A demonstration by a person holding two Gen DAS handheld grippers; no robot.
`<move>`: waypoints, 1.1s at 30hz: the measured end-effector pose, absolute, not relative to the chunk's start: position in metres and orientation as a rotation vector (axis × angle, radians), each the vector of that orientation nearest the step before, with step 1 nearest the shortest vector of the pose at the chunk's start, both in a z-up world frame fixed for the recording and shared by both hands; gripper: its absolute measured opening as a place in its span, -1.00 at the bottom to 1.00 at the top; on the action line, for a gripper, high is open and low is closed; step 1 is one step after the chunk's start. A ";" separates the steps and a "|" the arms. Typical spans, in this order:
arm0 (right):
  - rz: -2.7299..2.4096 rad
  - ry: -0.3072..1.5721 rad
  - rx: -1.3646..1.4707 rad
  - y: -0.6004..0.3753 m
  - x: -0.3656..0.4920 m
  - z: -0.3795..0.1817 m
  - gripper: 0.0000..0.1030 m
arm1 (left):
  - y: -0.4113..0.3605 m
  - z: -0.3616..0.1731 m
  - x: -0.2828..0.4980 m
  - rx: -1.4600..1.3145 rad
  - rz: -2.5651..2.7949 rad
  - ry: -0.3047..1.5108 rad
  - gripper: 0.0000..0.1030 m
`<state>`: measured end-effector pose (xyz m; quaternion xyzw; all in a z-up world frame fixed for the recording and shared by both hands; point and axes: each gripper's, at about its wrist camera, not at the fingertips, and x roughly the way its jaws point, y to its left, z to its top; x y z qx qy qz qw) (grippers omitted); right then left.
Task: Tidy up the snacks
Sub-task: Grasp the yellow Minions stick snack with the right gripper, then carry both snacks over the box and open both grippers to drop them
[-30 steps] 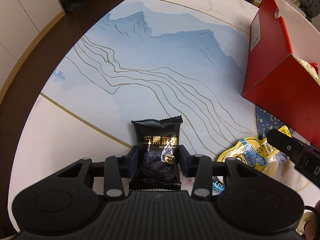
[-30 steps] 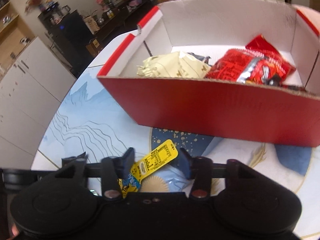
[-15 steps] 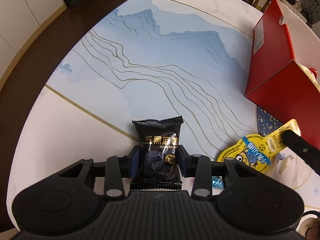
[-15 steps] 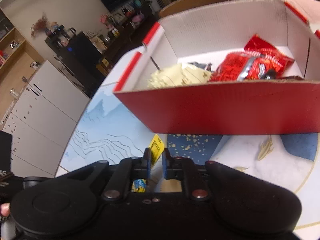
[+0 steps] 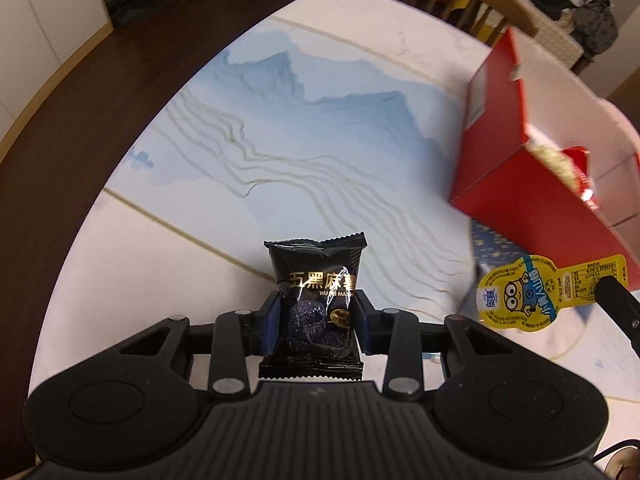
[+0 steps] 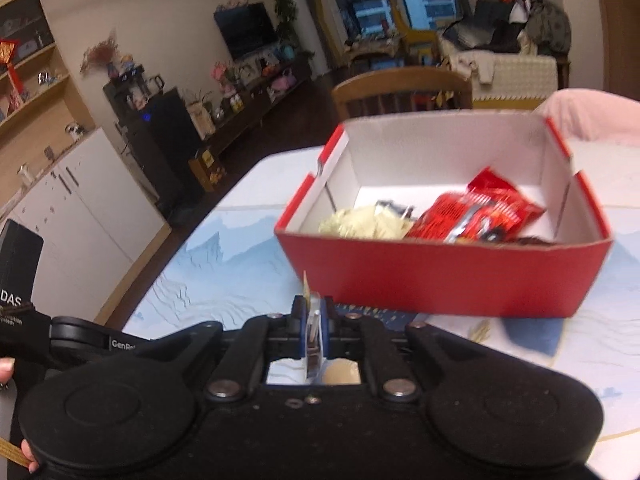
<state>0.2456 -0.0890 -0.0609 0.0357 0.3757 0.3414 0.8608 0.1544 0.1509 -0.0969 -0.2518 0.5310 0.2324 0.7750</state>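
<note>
Item one: a small black foil snack packet with gold lettering [image 5: 316, 304], clamped at its lower half between the blue pads of the left hand-held gripper [image 5: 316, 322]; the packet stood upright, long axis running toward twelve o'clock along the fingers, clear of the round white table printed with blue mountains and gold contour lines [image 5: 280, 128]. Item two: a flat yellow die-cut sachet with a cartoon figure in goggles [image 5: 532, 292], pinched by its narrow tab end in the right hand-held gripper [image 6: 314, 320], whose jaws stood nearly together on it; in the right wrist view the sachet appeared edge-on as a thin vertical strip between the pads. In the left wrist view it hung at three o'clock, off the table, long axis lying roughly across the frame. Item three: an open red cardboard box with white interior [image 6: 440, 276], standing on the table and already containing a pale cream crinkled packet [image 6: 368, 222] and a red foil snack bag [image 6: 480, 212]. Governing relation: from the right hand-held gripper the box lay at twelve to one o'clock, near and slightly beyond the fingertips, its near red wall facing the sachet; from the left hand-held gripper it lay at two o'clock, farther off. The right hand was judged the nearer to the box, so the sachet seemed likely to go in first, needing clearance over the near wall.
</note>
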 end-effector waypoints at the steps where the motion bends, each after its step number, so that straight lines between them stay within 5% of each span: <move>1: 0.708 0.775 0.079 -0.093 0.245 -0.056 -0.89 | 0.149 -0.091 0.156 -0.541 0.491 1.143 -0.31; 21: 0.562 0.579 0.138 -0.154 0.283 0.022 -0.89 | 0.081 0.024 0.239 -0.270 0.266 1.006 -0.30; 33: 0.430 0.586 0.137 -0.164 0.338 0.002 -0.89 | 0.057 0.021 0.310 -0.178 0.257 1.004 -0.30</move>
